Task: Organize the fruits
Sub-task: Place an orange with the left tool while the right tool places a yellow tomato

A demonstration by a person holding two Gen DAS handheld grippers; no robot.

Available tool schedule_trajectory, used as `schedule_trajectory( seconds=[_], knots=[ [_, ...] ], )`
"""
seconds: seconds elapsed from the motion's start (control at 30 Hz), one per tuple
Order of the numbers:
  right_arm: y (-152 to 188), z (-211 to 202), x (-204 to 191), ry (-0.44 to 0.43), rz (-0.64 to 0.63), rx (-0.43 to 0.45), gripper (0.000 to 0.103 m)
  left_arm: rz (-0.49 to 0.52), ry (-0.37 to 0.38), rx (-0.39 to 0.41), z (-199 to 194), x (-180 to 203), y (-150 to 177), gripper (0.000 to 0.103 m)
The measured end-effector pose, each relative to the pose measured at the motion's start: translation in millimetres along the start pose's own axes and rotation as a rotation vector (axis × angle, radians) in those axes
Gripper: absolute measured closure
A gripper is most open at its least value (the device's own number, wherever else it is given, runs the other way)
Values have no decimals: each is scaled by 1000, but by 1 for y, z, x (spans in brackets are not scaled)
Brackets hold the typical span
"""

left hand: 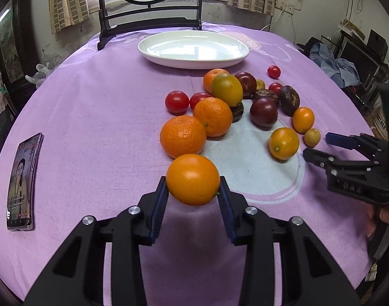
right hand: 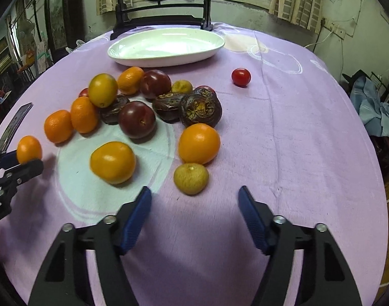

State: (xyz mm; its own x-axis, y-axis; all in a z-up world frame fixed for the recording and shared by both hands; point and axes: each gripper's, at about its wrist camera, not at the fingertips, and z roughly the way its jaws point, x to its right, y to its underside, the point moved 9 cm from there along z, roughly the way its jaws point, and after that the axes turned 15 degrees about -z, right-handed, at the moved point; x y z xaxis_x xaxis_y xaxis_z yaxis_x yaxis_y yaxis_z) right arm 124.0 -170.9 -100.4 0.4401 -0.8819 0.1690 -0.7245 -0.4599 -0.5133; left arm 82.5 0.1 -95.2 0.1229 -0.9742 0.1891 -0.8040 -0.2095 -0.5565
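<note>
With the blue pads pressing on either side of a smooth orange fruit (left hand: 193,179), I am holding it in the left gripper (left hand: 193,191), lifted just clear of the purple tablecloth (left hand: 97,127) at the near edge of the pile. My right gripper (right hand: 194,199) is hanging with its jaws apart and nothing between them; a small yellowish-green fruit (right hand: 191,178) is sitting just ahead of the pads, untouched, with a bigger orange one (right hand: 199,143) right behind it.

Further out, the rest of the fruit is lying loose on the cloth: mandarins (left hand: 183,136), dark plums (left hand: 263,111), wrinkled brown passion fruits (left hand: 289,100), cherry tomatoes (left hand: 177,101), one tomato (right hand: 241,77) sitting well apart from the others. The white oval dish (left hand: 193,49) is waiting at the far side, and I am seeing nothing in it. So I am judging the job barely begun: one fruit in hand, none delivered, the whole pile remaining. A phone (left hand: 22,181) is lying off to the left.
</note>
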Motion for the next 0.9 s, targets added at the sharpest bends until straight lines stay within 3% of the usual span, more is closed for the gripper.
schedule_trajectory(
  seconds=[0.13, 0.3, 0.4, 0.53, 0.6, 0.7, 0.77, 0.9],
  knots=[
    [-8, 6, 3, -10, 14, 15, 74, 7, 5, 4, 0, -2, -6, 65],
    [-11, 0, 2, -32, -8, 22, 74, 38, 62, -8, -6, 2, -17, 65],
    [-22, -24, -1, -76, -21, 78, 75, 74, 108, 4, -18, 9, -36, 65],
    [-66, -58, 1, -106, -47, 217, 75, 104, 121, 47, -26, 22, -84, 65],
    [-107, -58, 4, -97, -81, 271, 75, 104, 110, 80, -18, 30, -118, 65],
    [-154, -34, 5, -97, -113, 287, 75, 72, 81, 98, 12, 39, -172, 65],
    [-184, 4, 10, -86, -117, 244, 75, 43, 44, 95, 44, 41, -204, 65],
    [-210, 65, 17, -89, -87, 135, 74, -25, -21, 39, 108, 32, -238, 65]
  ],
)
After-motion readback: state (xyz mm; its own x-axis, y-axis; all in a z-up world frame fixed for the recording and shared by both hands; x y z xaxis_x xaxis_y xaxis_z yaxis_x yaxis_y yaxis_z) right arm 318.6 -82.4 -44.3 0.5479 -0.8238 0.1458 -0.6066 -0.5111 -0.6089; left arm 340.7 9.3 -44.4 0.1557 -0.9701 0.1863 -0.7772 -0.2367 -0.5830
